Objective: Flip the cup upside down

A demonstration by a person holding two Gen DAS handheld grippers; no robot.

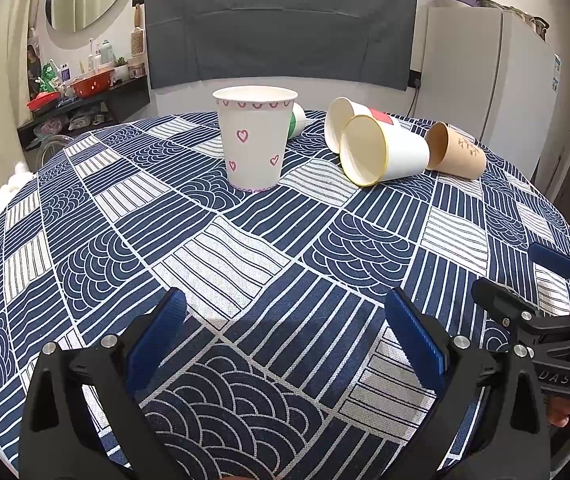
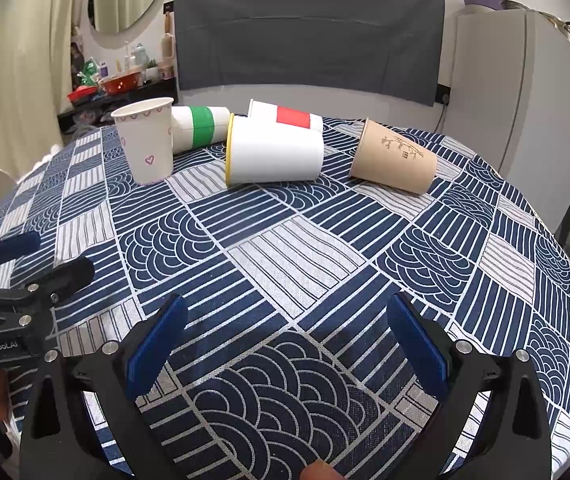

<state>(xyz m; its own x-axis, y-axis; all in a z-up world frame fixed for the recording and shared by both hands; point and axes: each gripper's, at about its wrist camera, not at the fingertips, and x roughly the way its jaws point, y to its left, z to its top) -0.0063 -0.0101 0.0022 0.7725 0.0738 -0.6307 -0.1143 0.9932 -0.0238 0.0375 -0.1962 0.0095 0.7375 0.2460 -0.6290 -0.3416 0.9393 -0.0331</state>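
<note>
Ideally the wide-open left gripper point(image 1: 285, 340) pinches the upright white heart-printed paper cup point(image 1: 253, 140) mid-wall, gently; the right gripper point(image 2: 287, 344) gapes empty too.

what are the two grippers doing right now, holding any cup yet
Left gripper: open, holding nothing, above the tablecloth.
Right gripper: open, holding nothing, no cup between its fingers.

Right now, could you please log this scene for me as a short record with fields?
surface: table with blue and white patterned cloth
upright cup: heart cup, mouth up
cups on their sides: green-band cup, red-band cup, yellow-rim cup, brown cup
left gripper: open, empty, short of the cups
right gripper: open, empty, short of the cups
flip: not yet done
</note>
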